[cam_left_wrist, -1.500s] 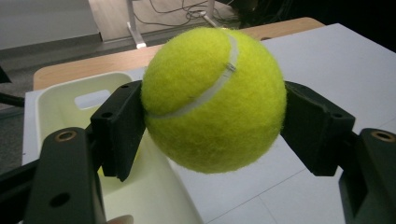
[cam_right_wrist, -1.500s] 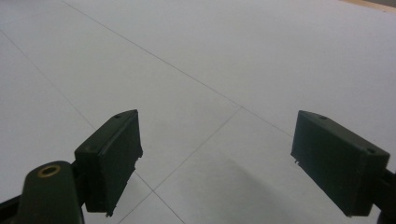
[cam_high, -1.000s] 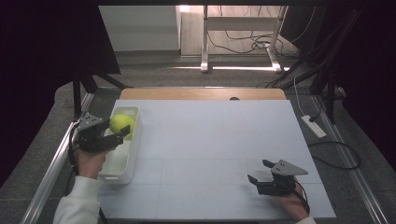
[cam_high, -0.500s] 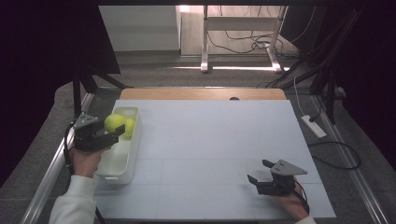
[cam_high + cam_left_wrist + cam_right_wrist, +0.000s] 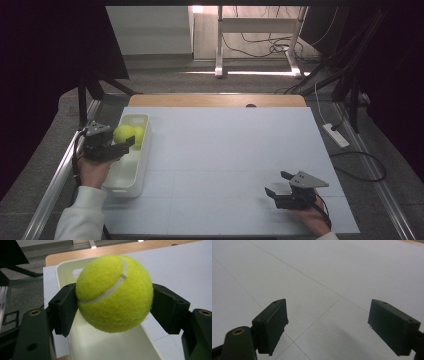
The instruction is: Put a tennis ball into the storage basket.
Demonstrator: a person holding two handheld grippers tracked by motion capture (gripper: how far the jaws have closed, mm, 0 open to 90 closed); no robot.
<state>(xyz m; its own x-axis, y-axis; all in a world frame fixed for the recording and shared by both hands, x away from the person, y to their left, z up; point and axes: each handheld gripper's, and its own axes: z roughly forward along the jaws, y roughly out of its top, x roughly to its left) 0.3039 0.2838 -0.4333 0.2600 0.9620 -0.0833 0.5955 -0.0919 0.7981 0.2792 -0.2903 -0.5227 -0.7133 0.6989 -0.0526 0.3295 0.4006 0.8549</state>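
Note:
My left gripper [image 5: 124,137] is shut on a yellow-green tennis ball [image 5: 122,133] and holds it over the far half of a white oblong tray [image 5: 125,172] at the table's left edge. In the left gripper view the ball [image 5: 114,292] sits squeezed between both black jaws of the left gripper [image 5: 116,303], above the tray [image 5: 62,267]. A second tennis ball [image 5: 139,136] shows just right of the held one, in the tray. My right gripper [image 5: 280,186] rests near the front right of the white table top, open. The right gripper [image 5: 328,325] has only bare table between its jaws.
The white table top [image 5: 225,150] spreads between the two grippers, with a wooden strip [image 5: 215,100] along its far edge. A metal rail [image 5: 55,180] runs beside the tray on the left. A power strip [image 5: 336,135] lies off the table at the right.
The left gripper has shifted slightly left with the ball, uncovering the second ball in the tray. The right gripper has stayed put.

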